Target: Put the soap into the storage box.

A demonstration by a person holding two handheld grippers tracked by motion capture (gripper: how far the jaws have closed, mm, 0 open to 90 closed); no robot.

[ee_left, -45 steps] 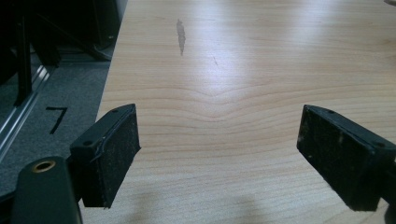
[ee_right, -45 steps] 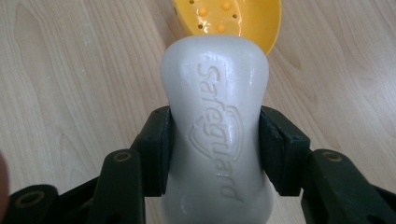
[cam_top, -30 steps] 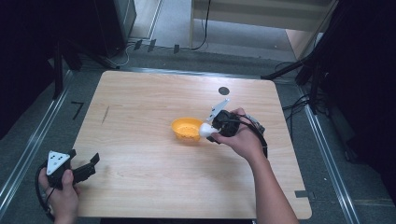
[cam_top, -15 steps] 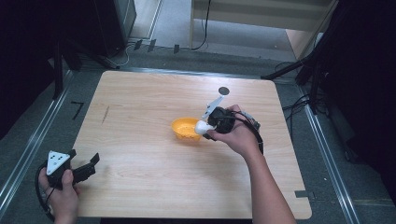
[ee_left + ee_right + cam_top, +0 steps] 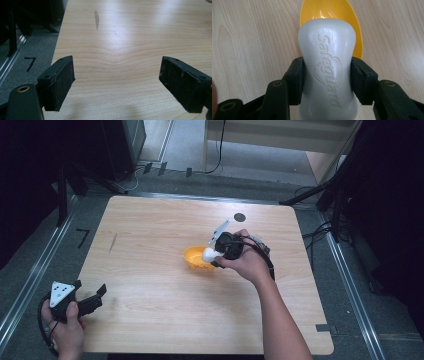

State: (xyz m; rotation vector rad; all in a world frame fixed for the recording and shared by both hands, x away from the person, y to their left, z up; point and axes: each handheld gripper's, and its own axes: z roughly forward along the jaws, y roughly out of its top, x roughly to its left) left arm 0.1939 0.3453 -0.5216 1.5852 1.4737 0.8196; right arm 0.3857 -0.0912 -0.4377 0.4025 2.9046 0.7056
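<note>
Pale wooden table [image 5: 150, 270] above grey floor [image 5: 45, 265].

soap bar [image 5: 328, 72] above bowl [image 5: 196, 258] | bowl mid-table [image 5: 150, 235]

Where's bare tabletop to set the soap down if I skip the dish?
The table is bare left of the orange dish, out to the open left gripper, and bare again along the near edge. The one crowded spot is the centre, where the right gripper holds the soap bar over the dish.
</note>
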